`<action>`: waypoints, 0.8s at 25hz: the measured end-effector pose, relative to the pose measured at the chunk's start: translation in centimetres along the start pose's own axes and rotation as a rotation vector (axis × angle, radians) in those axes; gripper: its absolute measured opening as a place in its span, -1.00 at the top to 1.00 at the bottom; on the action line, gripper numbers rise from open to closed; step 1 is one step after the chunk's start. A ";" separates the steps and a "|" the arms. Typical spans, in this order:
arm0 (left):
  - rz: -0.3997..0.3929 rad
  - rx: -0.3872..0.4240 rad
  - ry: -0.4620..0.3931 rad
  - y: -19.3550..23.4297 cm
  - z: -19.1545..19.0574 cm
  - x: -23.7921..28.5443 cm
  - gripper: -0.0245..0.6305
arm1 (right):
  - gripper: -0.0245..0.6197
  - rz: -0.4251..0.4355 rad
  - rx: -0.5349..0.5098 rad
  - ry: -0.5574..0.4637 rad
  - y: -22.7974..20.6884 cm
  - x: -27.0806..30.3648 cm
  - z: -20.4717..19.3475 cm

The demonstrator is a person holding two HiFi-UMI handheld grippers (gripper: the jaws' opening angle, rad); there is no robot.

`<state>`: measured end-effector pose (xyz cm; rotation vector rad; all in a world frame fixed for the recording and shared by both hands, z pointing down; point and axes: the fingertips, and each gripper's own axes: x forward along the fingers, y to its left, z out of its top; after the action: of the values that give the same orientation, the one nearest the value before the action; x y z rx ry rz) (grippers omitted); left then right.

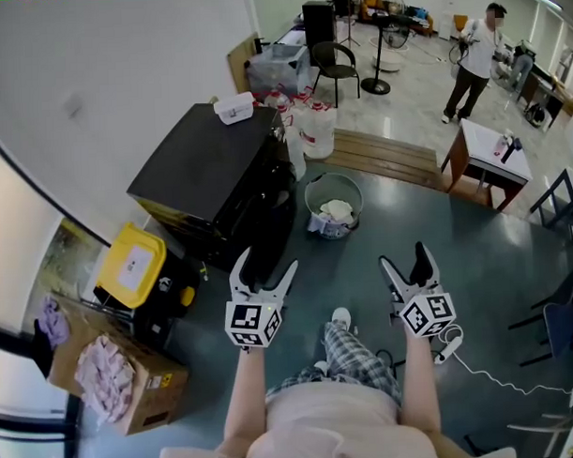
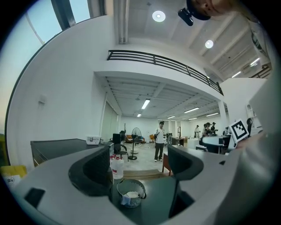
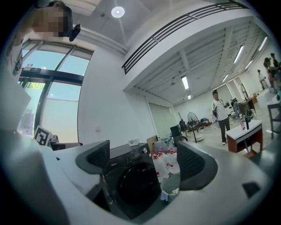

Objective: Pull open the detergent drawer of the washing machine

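Where bucket (image 1: 359,199) sits beside washing machine (image 1: 214,165), white cloth (image 1: 337,210) lies inside.

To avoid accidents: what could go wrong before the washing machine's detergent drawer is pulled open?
1. The bucket stands close beside the black washing machine; a step forward might kick it.
2. A white cable lies near the person's shoe and might trip them.
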<state>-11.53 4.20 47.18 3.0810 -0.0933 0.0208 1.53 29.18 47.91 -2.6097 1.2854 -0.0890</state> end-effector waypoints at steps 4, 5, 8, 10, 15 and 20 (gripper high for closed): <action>0.004 0.018 0.016 0.8 -0.9 2.3 -0.28 | -0.53 0.011 0.003 0.001 -1.2 2.6 -0.5; 0.007 0.021 0.018 1.1 -0.9 3.0 -0.28 | -0.53 0.016 0.006 0.000 -1.6 3.4 -0.5; 0.024 0.037 0.012 2.2 -0.8 5.5 -0.28 | -0.53 0.031 0.017 -0.018 -3.0 6.2 -0.3; 0.050 0.050 0.010 3.5 -0.8 7.5 -0.28 | -0.53 0.046 0.027 -0.031 -4.0 8.9 -0.4; 0.132 0.047 -0.010 7.1 -1.4 14.4 -0.28 | -0.53 0.113 0.041 -0.012 -7.2 17.7 -1.4; 0.238 0.067 -0.004 10.7 -0.4 22.3 -0.28 | -0.53 0.247 0.046 0.020 -10.3 29.4 -0.4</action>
<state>10.07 -7.75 48.53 3.1166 -0.4673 0.0284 27.54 11.99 49.31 -2.3964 1.5804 -0.1017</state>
